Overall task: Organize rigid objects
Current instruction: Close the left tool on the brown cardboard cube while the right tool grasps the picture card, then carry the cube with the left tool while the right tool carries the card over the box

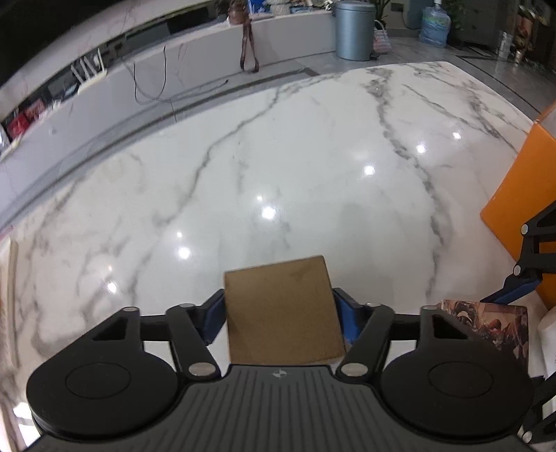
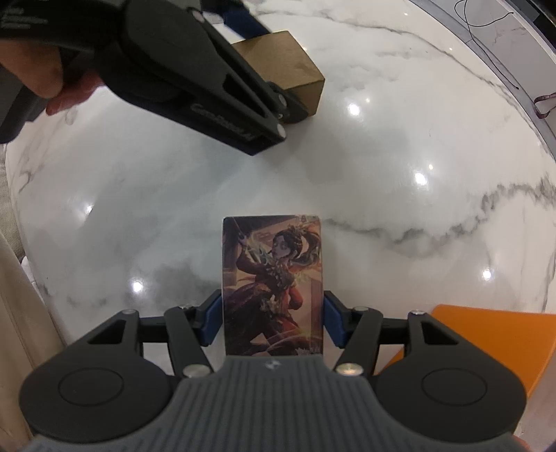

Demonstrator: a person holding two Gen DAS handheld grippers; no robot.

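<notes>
A brown cardboard box (image 1: pixel 281 313) rests on the white marble table (image 1: pixel 278 174). My left gripper (image 1: pixel 279 314) straddles it, both blue pads against its sides. From the right wrist view the same box (image 2: pixel 285 66) sits at the far top, with a left finger (image 2: pixel 243 114) in front of it. My right gripper (image 2: pixel 272 320) points down and is shut on an illustrated card box (image 2: pixel 274 278), which stands on end over the table. That card box (image 1: pixel 486 323) also shows at the lower right of the left wrist view.
An orange flat box (image 1: pixel 517 180) lies at the table's right side, close to my right gripper (image 2: pixel 486 340). A person's hand (image 2: pixel 45 80) holds the left tool. Beyond the far table edge stand a grey bin (image 1: pixel 354 31), a water bottle (image 1: pixel 434 24) and loose cables (image 1: pixel 153 87).
</notes>
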